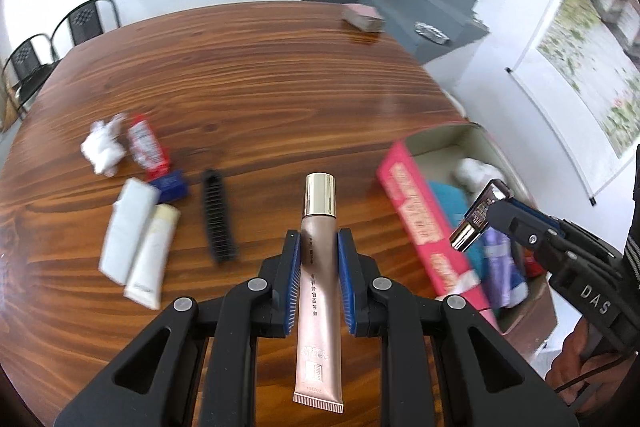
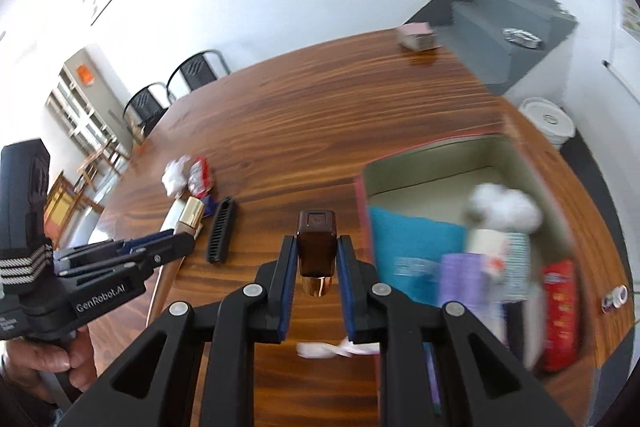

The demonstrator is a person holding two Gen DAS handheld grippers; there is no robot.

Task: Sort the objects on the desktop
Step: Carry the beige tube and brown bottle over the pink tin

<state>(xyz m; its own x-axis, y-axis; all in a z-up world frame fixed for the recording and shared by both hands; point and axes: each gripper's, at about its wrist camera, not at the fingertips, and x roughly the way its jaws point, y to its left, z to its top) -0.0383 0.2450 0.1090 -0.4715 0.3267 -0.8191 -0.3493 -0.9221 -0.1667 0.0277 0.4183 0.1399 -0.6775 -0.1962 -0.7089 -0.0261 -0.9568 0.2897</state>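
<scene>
My left gripper is shut on a rose-gold cosmetic tube with a gold cap, held above the wooden table. My right gripper is shut on a small brown bottle with a gold end; it also shows in the left wrist view, held over the pink-sided box. The box holds a teal pack, a purple tube, a red pack and white tissue. The left gripper shows at the left in the right wrist view.
On the table's left lie a black comb, two white tubes, a red-and-white tube, a blue item and crumpled tissue. A pink block sits at the far edge. Chairs stand beyond.
</scene>
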